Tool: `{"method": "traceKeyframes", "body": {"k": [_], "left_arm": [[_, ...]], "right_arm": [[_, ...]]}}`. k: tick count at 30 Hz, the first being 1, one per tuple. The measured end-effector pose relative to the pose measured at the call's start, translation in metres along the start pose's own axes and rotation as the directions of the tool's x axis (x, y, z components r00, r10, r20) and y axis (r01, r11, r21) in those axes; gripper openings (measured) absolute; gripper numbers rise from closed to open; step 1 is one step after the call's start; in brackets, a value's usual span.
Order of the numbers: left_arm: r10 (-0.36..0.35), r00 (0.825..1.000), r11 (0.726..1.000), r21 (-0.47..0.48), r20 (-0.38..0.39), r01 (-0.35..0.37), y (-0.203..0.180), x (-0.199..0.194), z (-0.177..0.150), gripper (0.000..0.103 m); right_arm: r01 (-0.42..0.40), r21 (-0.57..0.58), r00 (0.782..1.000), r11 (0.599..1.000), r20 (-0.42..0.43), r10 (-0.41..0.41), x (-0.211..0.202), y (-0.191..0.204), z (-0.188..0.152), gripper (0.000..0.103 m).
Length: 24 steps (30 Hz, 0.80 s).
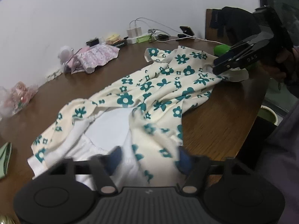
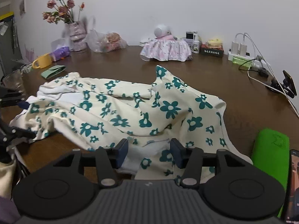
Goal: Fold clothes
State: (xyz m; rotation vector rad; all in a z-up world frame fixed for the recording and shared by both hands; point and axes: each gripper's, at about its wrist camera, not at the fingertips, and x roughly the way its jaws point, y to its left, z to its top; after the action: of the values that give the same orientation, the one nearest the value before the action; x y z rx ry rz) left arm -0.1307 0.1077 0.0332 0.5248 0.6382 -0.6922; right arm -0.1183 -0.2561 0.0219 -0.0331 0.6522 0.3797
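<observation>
A cream garment (image 1: 149, 93) printed with teal flowers lies crumpled across the brown table (image 1: 214, 121), its white lining turned out at the near end. My left gripper (image 1: 149, 161) is blurred; its blue pads stand apart with the hem and white lining bunched between them. Across the table, my right gripper (image 1: 218, 65) points at the far edge of the cloth. In the right wrist view the garment (image 2: 130, 112) stretches toward the left gripper (image 2: 19, 115) at the left edge. The right gripper (image 2: 149, 153) is open, with a white-lined edge lying between its pads.
Along the wall stand a flower vase (image 2: 76, 35), a plastic bag (image 2: 106, 43), a pink floral cloth with a doll (image 2: 166, 50) and a power strip with cables (image 2: 241, 57). A yellow mug (image 2: 42, 60) and a green pouch (image 2: 53, 71) sit left. A green object (image 2: 271, 158) lies right.
</observation>
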Motion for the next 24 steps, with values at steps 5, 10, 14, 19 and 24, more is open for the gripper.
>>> {"method": "traceKeyframes", "body": {"k": [5, 10, 14, 19, 24], "left_arm": [[0.248, 0.968, 0.932, 0.279, -0.023, -0.232, 0.02, -0.008, 0.002, 0.012], [0.331, 0.938, 0.896, 0.346, -0.104, -0.277, 0.027, -0.026, -0.01, 0.03], [0.207, 0.978, 0.974, 0.096, 0.002, -0.206, 0.041, -0.064, -0.01, 0.05], [0.061, 0.983, 0.993, -0.113, 0.171, -0.042, 0.041, -0.047, 0.005, 0.079], [0.028, 0.999, 0.995, -0.092, 0.037, -0.024, 0.03, 0.008, 0.011, 0.028]], "right_arm": [[-0.016, -0.004, 0.999, 1.0, -0.034, 0.016, 0.006, 0.0, -0.009, 0.039], [-0.002, 0.016, 0.999, 1.0, -0.035, 0.002, 0.0, -0.009, -0.021, 0.032], [0.002, 0.008, 1.0, 1.0, -0.019, -0.002, -0.005, -0.006, -0.021, 0.032], [-0.13, 0.034, 0.99, 0.991, 0.054, 0.128, -0.012, 0.001, -0.007, 0.058], [-0.115, 0.033, 0.993, 0.993, -0.033, 0.116, 0.018, 0.018, 0.0, 0.024]]}}
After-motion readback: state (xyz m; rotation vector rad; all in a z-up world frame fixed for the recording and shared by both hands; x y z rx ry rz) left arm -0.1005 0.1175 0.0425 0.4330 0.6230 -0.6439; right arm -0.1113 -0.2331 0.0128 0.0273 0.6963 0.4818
